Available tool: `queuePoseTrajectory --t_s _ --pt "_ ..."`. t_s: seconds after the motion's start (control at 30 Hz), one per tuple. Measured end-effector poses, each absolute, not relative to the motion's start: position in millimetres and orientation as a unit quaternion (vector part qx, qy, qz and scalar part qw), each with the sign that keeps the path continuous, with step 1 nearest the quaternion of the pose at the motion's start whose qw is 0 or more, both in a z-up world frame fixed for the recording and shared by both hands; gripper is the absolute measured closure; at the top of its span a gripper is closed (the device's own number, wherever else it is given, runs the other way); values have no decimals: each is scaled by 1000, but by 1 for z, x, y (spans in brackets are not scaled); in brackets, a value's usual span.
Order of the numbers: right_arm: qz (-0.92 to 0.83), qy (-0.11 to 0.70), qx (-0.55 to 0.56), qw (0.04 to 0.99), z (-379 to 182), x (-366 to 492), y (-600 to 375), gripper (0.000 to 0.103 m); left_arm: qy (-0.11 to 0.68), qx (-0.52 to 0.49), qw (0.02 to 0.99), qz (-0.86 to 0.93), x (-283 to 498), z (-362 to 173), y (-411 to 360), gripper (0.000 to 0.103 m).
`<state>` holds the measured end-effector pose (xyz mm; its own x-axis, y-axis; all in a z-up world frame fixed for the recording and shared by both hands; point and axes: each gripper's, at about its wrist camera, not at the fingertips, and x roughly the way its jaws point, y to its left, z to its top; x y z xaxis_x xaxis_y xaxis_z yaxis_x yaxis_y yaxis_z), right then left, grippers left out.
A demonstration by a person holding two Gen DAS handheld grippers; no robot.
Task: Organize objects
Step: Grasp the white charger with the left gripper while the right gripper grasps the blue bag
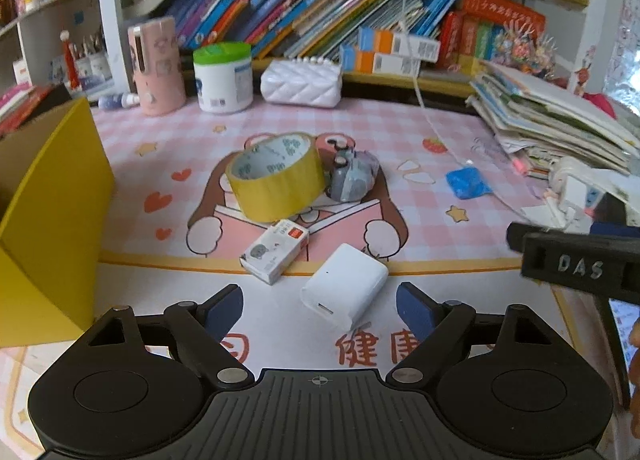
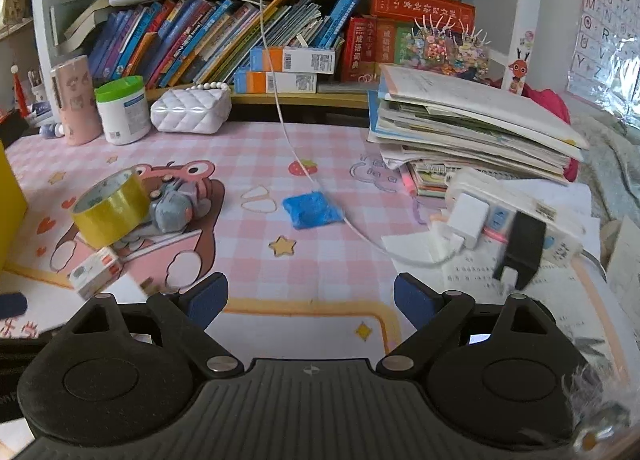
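At lower centre, the left gripper (image 1: 320,310) gapes wide before the white charger (image 1: 345,286); right gripper (image 2: 311,298) wide, empty. Tape roll (image 1: 276,175), small box (image 1: 275,251) and blue pouch (image 2: 312,209) lie unsorted beside the yellow box (image 1: 52,219).

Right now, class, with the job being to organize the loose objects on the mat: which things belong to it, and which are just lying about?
Belong to the job:
charger
small box
tape
grey toy
blue packet
yellow box
left gripper, open

Probably just lying about:
books
paper stack
white purse
tub
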<state>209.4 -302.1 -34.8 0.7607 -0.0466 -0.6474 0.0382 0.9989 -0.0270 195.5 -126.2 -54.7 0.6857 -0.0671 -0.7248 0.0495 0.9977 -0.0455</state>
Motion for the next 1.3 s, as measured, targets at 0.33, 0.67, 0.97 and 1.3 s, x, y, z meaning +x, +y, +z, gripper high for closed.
queuePoseTrajectory --t_s 0.33,0.67,0.97,1.3 --pt "-14 353 -1 935 -45 237 -310 13 426 -8 904 -29 226 -80 -143 26" --pt "2 354 -6 935 -56 253 -312 13 426 19 904 -28 241 -94 -154 41" --pt "16 350 -28 936 -75 286 -307 26 420 -8 907 -23 223 -77 -135 41" --pt "-12 368 10 930 -103 340 -317 31 406 -7 914 -23 192 -56 -115 41"
